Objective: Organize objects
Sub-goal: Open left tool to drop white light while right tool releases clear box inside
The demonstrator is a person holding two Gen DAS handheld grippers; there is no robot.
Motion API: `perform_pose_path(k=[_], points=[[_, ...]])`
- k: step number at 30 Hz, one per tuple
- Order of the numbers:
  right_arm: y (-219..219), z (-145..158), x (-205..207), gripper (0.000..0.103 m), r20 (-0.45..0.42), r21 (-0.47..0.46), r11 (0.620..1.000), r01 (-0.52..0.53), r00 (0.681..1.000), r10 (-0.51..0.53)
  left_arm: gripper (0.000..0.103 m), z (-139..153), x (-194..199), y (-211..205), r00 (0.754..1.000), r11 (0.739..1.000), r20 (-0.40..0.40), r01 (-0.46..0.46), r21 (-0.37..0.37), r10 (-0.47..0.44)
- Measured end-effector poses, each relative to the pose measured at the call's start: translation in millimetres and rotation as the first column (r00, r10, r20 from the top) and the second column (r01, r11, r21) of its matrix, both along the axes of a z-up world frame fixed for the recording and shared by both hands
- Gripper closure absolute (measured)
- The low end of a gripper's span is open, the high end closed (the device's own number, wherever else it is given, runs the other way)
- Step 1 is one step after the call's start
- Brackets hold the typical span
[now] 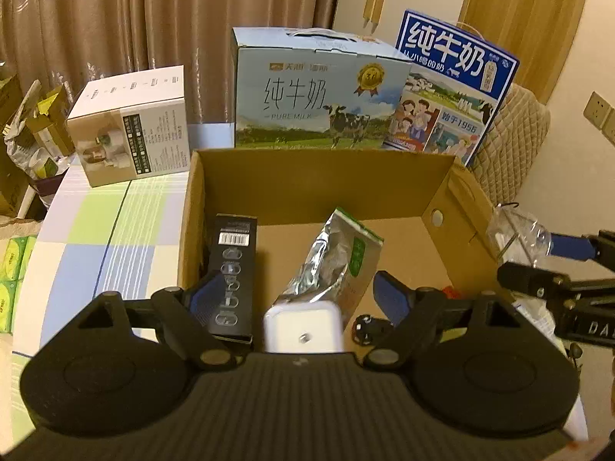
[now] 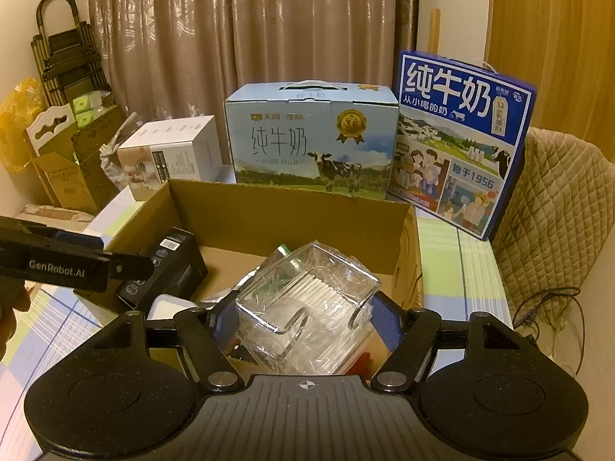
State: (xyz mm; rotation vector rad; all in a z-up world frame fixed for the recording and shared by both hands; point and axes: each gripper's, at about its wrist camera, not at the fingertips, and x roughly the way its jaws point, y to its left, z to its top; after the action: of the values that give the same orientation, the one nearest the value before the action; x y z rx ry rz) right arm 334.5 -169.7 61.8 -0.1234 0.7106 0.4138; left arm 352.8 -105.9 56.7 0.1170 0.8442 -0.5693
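Note:
An open cardboard box (image 1: pixel 323 184) stands on the table; it also shows in the right wrist view (image 2: pixel 292 215). Inside it are a black carton (image 1: pixel 232 276), a silver foil pouch (image 1: pixel 334 265), a white block (image 1: pixel 303 326) and a small black item (image 1: pixel 365 328). My left gripper (image 1: pixel 303 299) is open over the box, with the white block between its fingers, blurred. My right gripper (image 2: pixel 303 319) is shut on a clear plastic container (image 2: pixel 307 307) above the box's near right part. That container shows at the right of the left wrist view (image 1: pixel 519 236).
Two milk cartons (image 1: pixel 319 92) (image 1: pixel 453 88) stand behind the box, a white carton (image 1: pixel 130 130) to its left. A quilted chair (image 2: pixel 557 207) is at the right, cables (image 2: pixel 549 307) beside it. Cartons and bags (image 2: pixel 65 161) crowd the far left.

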Motion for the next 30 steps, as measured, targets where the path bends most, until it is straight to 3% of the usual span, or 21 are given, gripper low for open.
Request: perform_pose_path(k=[17,30], points=[[1.2,5.9,-1.4,0.035,-0.001,0.017,1.0,0.006,1.0,-0.006,0.022,-0.2,-8.6,2.1,1.0,1.0,0.0,0.019,0.006,-0.019],[-1.1,-8.7,13.5,0.034,-0.035,0.058,0.998,0.034,0.999,-0.032,0.022,-8.4,-5.6,7.5,1.0,1.0,-0.006,0.013,0.011,-0.013]])
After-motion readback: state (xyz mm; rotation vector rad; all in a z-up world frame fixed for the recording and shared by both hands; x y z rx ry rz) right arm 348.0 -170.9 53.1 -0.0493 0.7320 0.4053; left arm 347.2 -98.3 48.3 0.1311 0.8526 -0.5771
